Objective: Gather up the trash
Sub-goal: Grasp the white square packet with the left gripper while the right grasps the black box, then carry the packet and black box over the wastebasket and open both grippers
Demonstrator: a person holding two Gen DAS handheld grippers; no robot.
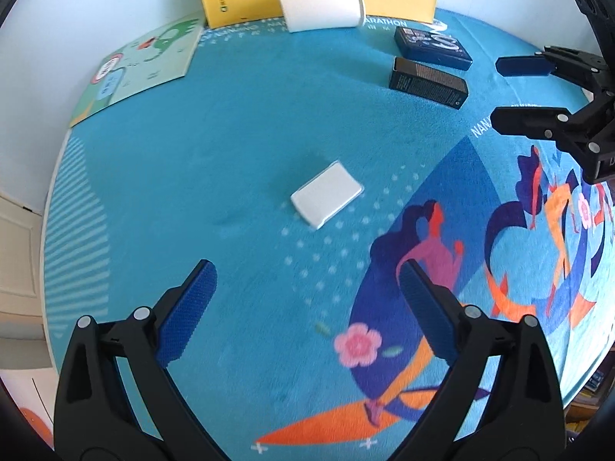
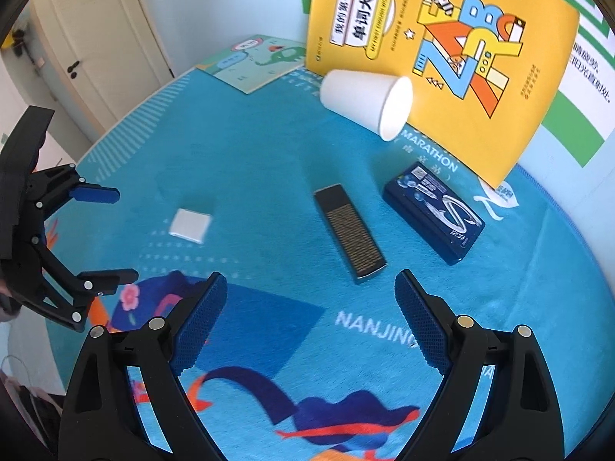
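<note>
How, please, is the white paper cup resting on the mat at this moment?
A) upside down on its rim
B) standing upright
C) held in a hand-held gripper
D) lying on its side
D: the cup lies on its side by the yellow book, open mouth showing.

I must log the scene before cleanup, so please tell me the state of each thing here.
White paper cup: tipped on its side.
Yellow book: standing upright.
Slim black box: lying flat.
Dark blue box: lying flat.
Left gripper: open, empty.
Right gripper: open, empty.
</note>
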